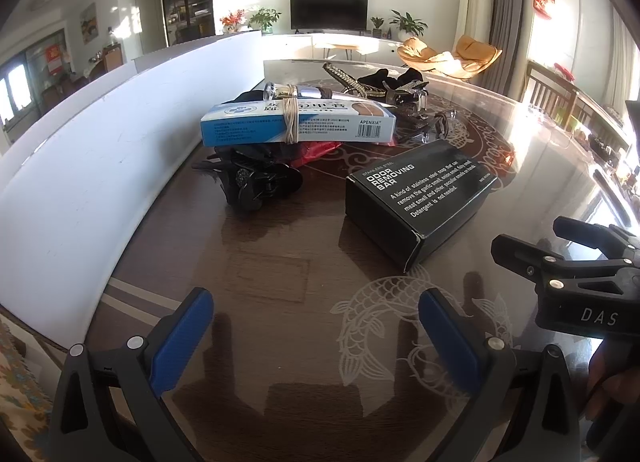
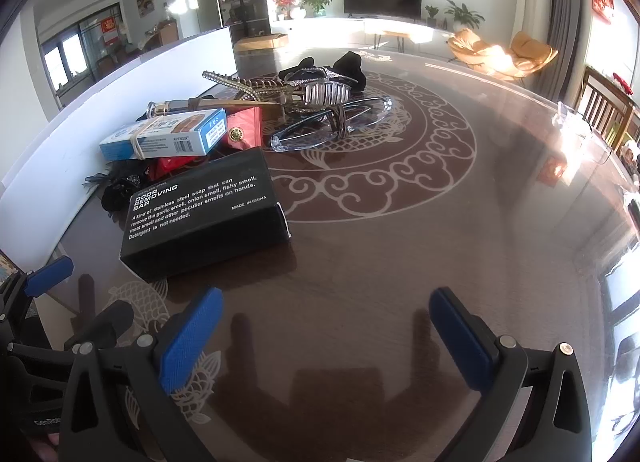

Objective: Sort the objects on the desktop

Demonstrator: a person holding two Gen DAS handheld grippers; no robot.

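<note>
I have both tools hovering low over the dark, patterned worktop (image 2: 400, 230), neither one touching anything. My left tool (image 1: 316, 322) has its blue pads spread wide with only bare surface between them, and my right tool (image 2: 326, 324) is spread just as wide over its own bare patch. The black box (image 2: 202, 214) marked "ODOR REMOVING BAR" lies flat nearest to me, its long axis running diagonally from near left to far right in the right wrist view; it sits ahead and to the left of my right tool. Behind it, against the white board (image 1: 80, 166), a blue and white carton (image 1: 298, 124) wrapped with a rubber band rests on top of a heap of black hair clips (image 1: 256, 182) and something red (image 2: 246, 128), its length lying roughly crosswise to my left camera. Farther back I see clear glasses (image 2: 332, 124) lying across the worktop's round motif, with a rhinestone clip (image 2: 240, 84) and a ribbed claw clip (image 2: 326, 92) just beyond them.
</note>
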